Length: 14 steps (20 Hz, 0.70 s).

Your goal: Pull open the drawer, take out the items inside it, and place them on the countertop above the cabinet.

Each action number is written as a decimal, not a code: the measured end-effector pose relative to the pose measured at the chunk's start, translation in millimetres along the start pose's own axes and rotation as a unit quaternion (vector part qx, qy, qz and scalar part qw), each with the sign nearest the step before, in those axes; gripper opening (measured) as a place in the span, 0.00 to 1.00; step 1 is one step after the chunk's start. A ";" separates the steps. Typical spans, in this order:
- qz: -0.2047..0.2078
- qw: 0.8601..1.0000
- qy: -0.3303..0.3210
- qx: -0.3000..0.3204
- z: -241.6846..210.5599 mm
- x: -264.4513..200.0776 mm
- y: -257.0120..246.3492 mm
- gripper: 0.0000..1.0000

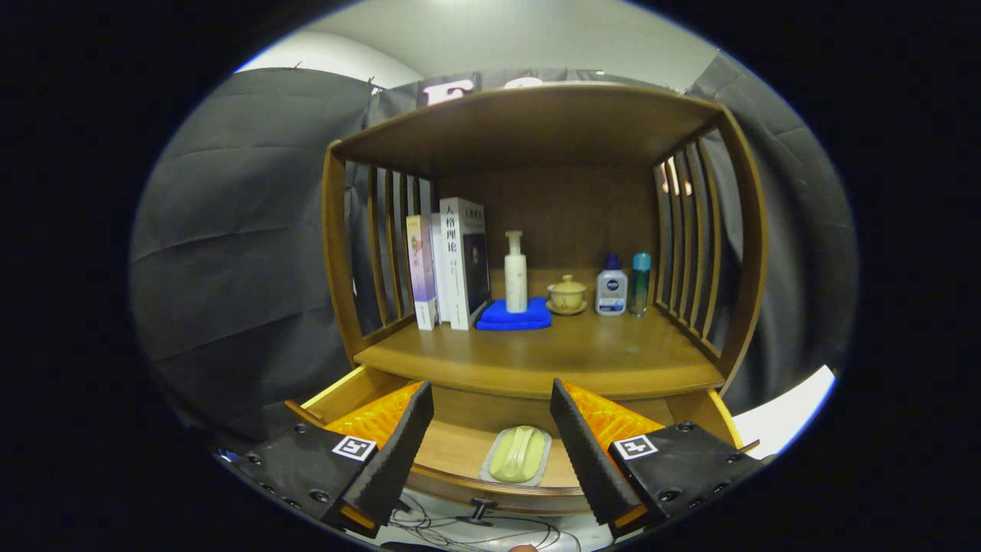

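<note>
The wooden drawer [460,448] under the countertop [536,356] is pulled out toward me. A pale green oblong item [518,454] on a light tray lies flat on the drawer floor, near its front wall. My gripper [490,402] is open and hovers above the drawer; the green item shows through the gap between the two black fingers, lower down and apart from them. Nothing is held. The drawer's small dark knob [481,509] sticks out from its front panel below the fingers.
At the back of the countertop stand several books [452,268], a white pump bottle [516,272] on a blue cloth [515,316], a lidded yellow cup [567,294], a white bottle [611,287] and a teal bottle [641,284]. Slatted sides and a top shelf enclose it. Cables lie below the drawer.
</note>
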<state>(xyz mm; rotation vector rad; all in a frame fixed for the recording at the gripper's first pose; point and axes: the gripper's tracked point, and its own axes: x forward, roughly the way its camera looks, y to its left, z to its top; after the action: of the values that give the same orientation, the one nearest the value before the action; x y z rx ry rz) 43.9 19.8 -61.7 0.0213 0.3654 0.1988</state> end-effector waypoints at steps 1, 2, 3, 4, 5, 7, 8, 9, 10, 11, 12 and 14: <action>0.011 1.000 0.015 0.010 -3.7 5.2 3.0 0.97; 0.018 0.999 0.029 0.010 -7.3 11.6 5.1 0.97; 0.017 0.999 0.042 0.002 -10.6 17.1 1.4 0.97; 0.010 0.999 0.053 -0.009 -12.8 21.8 -3.2 0.97; 0.011 0.998 0.061 -0.016 -14.8 27.9 -3.5 0.97; 0.020 0.996 0.086 -0.009 -21.7 38.5 -0.8 0.97; 0.026 0.994 0.104 -0.001 -26.4 42.9 0.3 0.97; 0.027 0.992 0.120 0.004 -30.7 48.3 -0.2 0.97; 0.027 0.991 0.134 0.003 -33.9 53.5 -2.8 0.97; 0.023 0.989 0.146 0.002 -37.3 58.7 -6.8 0.97; 0.020 0.988 0.156 0.002 -40.6 63.2 -9.9 0.97; 0.016 0.984 0.179 0.013 -49.0 70.5 -15.7 0.97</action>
<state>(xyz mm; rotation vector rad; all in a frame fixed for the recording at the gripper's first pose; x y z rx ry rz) 93.9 17.5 -133.3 0.0162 0.7261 0.2299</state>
